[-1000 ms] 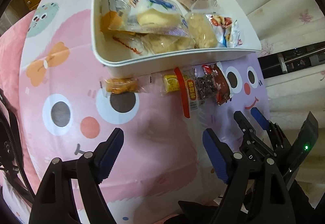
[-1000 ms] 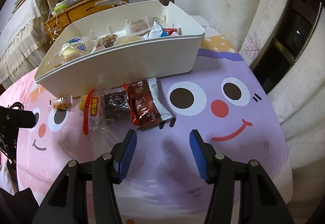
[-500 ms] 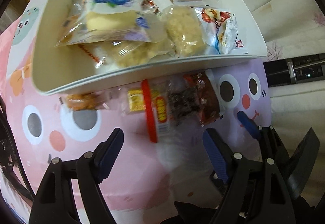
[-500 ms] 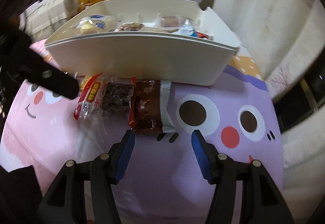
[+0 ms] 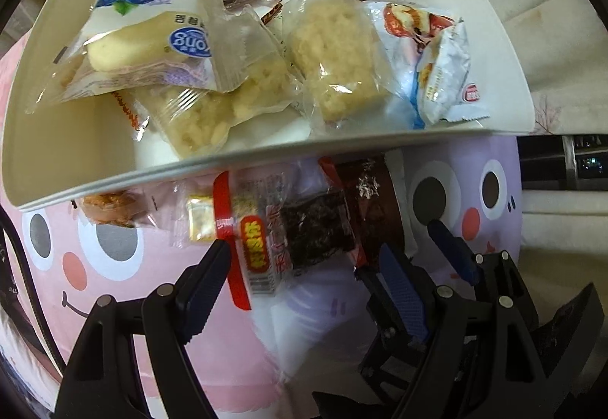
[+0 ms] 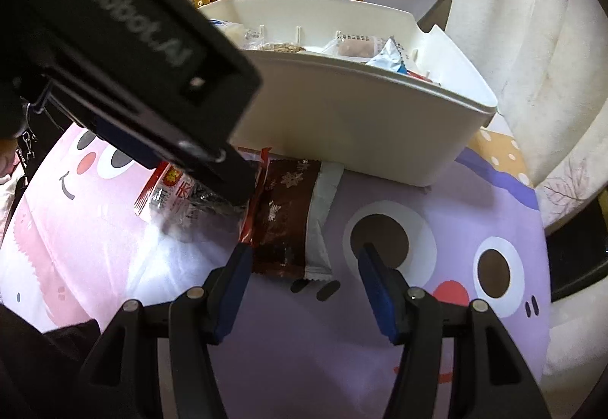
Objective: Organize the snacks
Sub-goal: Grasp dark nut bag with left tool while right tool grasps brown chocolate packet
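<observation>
Jaws apart over red-edged packet (image 5: pixel 262 244), brown packet (image 6: pixel 288 217)

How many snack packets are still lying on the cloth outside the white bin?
4, in a row before the white bin: orange snack, small yellow packet, red-edged clear packet, brown wrapper. The bin's rim may hide more.

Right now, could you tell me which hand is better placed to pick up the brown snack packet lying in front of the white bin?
Right. The right tool is open just short of the brown packet, which lies straight ahead of it. The left tool is lined up on the red-edged packet beside it.
</observation>
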`<state>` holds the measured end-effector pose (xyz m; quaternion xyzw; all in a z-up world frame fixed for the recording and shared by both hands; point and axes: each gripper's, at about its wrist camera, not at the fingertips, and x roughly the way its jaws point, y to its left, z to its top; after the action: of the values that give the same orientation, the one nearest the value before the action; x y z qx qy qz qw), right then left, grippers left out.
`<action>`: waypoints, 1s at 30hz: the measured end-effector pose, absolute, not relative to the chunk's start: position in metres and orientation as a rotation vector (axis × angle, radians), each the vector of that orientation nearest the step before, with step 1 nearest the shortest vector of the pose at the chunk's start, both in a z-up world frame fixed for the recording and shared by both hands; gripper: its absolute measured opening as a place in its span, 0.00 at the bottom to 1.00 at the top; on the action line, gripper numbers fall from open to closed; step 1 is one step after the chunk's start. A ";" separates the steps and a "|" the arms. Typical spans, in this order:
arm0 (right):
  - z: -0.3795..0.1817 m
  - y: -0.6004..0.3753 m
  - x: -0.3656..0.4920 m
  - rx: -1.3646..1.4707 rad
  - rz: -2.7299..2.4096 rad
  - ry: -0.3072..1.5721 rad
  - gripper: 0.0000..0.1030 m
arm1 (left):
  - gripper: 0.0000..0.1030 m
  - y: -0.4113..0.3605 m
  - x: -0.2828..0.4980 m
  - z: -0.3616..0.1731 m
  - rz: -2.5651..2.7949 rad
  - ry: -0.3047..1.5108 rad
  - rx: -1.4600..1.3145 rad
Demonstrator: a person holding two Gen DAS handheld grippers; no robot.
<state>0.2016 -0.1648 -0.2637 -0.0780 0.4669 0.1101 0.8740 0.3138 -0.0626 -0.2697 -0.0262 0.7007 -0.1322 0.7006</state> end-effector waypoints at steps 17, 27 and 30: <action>-0.268 -0.177 0.216 -0.142 0.332 0.981 0.55 | 0.68 -0.104 0.329 -0.284 -0.124 1.567 0.012; -0.269 -0.171 0.221 -0.169 0.387 0.983 0.32 | 0.57 -0.120 0.328 -0.275 -0.112 1.564 0.038; -0.268 -0.172 0.221 -0.158 0.385 0.985 0.22 | 0.56 -0.126 0.327 -0.275 -0.119 1.562 0.051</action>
<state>0.2213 -0.1721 -0.2678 -0.0753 0.4695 0.1835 0.8603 0.3271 -0.1258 -0.2749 0.0229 0.7036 -0.0534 0.7082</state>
